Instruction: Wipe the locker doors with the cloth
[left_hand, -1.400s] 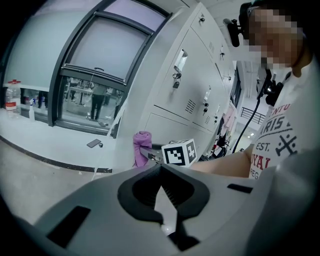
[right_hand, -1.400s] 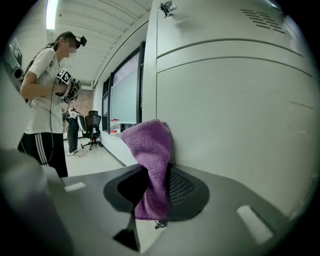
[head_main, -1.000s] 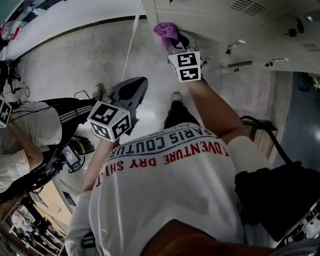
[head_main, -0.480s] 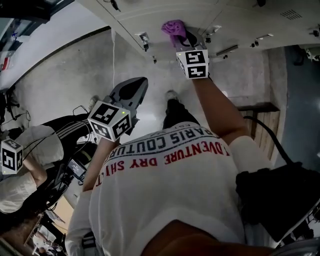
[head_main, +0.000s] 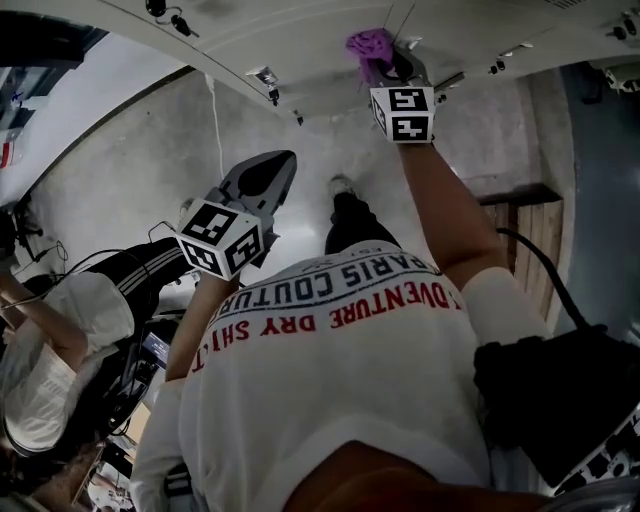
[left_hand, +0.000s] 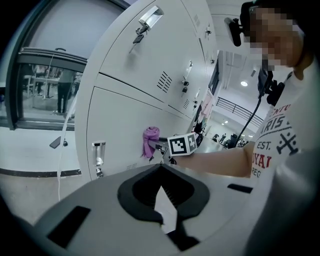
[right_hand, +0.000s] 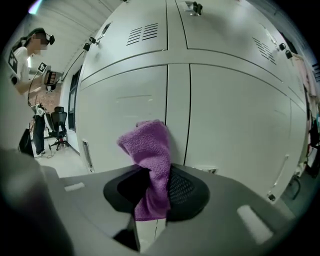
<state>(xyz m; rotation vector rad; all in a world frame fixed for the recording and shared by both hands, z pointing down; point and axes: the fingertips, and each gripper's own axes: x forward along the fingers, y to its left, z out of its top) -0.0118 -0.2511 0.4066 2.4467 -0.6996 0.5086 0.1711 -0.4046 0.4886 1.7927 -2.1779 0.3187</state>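
Note:
A purple cloth (head_main: 370, 45) is pinched in my right gripper (head_main: 395, 65), which is shut on it and holds it up against the pale grey locker doors (head_main: 300, 40). In the right gripper view the cloth (right_hand: 147, 150) sticks up from between the jaws of the right gripper (right_hand: 155, 172), touching the seam between two doors (right_hand: 225, 115). My left gripper (head_main: 280, 165) hangs lower and to the left, away from the lockers, shut on nothing. The left gripper view shows the left gripper (left_hand: 161, 167), the cloth (left_hand: 150, 140) and the lockers (left_hand: 125, 65) beyond it.
Locks and handles (head_main: 268, 78) stick out from the doors. Another person (head_main: 60, 330) crouches at the left among cables. A wooden bench (head_main: 520, 230) stands at the right by the lockers, with a black bag (head_main: 560, 400) near me. An office chair (right_hand: 59, 125) stands far left.
My right gripper has slid the cloth along the locker doors, up and to the right in the head view. The left gripper has stayed where it was.

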